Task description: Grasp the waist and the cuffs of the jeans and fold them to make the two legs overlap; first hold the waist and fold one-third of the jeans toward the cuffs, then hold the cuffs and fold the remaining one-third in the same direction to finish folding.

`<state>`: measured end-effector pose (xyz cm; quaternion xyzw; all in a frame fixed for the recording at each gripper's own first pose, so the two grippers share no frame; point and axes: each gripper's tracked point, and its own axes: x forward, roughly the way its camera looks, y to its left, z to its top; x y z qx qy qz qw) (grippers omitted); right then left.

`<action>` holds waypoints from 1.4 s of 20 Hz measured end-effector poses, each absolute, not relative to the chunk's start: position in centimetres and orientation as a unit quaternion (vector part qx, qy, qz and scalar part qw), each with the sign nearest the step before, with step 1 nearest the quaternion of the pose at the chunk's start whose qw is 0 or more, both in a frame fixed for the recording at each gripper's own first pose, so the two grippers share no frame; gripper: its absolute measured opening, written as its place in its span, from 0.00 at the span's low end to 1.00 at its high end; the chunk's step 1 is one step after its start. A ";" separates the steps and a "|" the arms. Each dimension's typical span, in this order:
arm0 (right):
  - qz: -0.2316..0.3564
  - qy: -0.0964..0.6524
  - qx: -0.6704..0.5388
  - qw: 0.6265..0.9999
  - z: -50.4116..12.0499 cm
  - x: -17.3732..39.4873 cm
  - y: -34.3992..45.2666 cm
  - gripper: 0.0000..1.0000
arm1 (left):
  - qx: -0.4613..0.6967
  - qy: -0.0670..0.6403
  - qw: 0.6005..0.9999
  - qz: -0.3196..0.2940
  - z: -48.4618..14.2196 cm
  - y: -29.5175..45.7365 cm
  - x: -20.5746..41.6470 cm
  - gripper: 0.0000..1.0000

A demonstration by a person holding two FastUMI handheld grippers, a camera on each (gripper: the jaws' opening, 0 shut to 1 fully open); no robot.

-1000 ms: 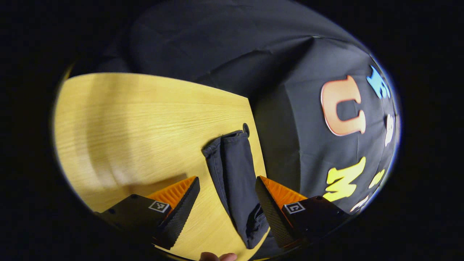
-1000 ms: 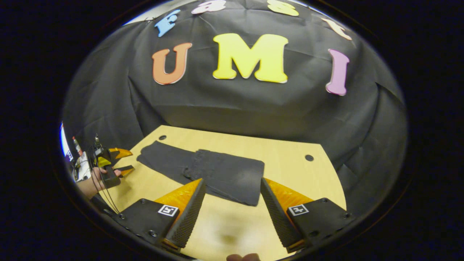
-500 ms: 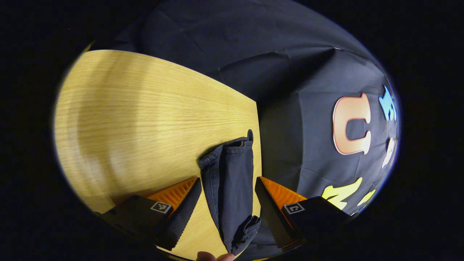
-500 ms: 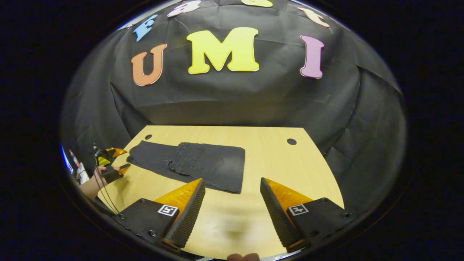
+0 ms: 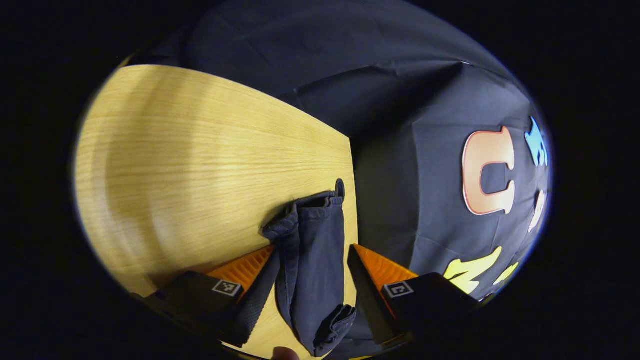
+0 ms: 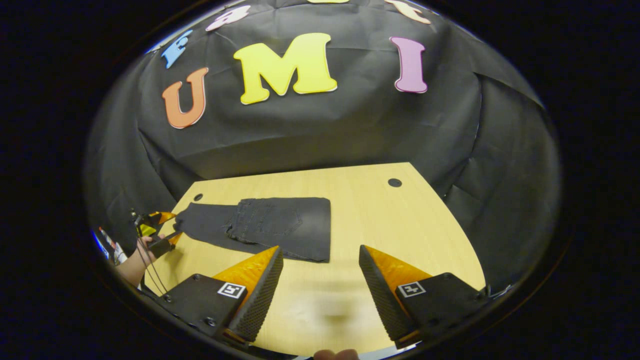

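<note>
Denim jeans point(image 6: 270, 225) folded flat, woodgrain table point(image 6: 390, 225), both ribbed tongs released.

The dark denim jeans point(image 6: 270, 227) are laid flat on the light wooden table point(image 6: 390, 225), toward its left rear, with the waist third folded over the legs. The cuffs point(image 5: 312, 210) are found between the left gripper point(image 5: 310, 280) fingers, beside a table hole. The right gripper point(image 6: 320, 287) is held over bare tabletop in front.

Left claw point(image 5: 310, 280) grip perhaps unclear
</note>
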<state>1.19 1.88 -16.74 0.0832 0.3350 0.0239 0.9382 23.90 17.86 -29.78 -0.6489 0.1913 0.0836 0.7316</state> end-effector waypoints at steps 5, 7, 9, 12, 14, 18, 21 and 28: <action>0.007 0.347 0.086 0.934 -18.1 0.7 1.1 0.94 | -0.649 0.195 0.729 0.094 -30.2 17.5 24.6 0.72; -0.002 0.351 0.096 0.931 -18.5 0.5 0.7 0.92 | -0.635 0.205 0.739 0.092 -30.7 17.4 24.6 0.57; -0.004 0.351 0.102 0.931 -18.7 0.3 0.7 0.92 | -0.628 0.216 0.741 0.100 -31.5 17.5 24.6 0.42; -0.006 0.351 0.103 0.931 -19.0 -0.1 0.6 0.92 | -0.630 0.210 0.740 0.100 -31.1 17.4 24.6 0.18; -0.006 0.348 0.103 0.932 -18.9 0.1 0.5 0.94 | -0.625 0.201 0.749 0.091 -30.1 17.3 24.8 0.12; -0.010 0.335 0.113 0.935 -18.3 -0.5 -0.4 0.94 | -0.579 0.172 0.795 0.045 -24.7 15.5 24.9 0.08; -0.010 0.325 0.121 0.938 -17.8 -1.3 -1.2 0.94 | -0.519 0.147 0.842 -0.004 -18.8 12.3 24.8 0.07; -0.012 0.280 0.092 0.956 -15.6 -4.3 -6.0 0.95 | -0.328 0.103 0.928 -0.145 -7.7 -3.8 22.9 0.07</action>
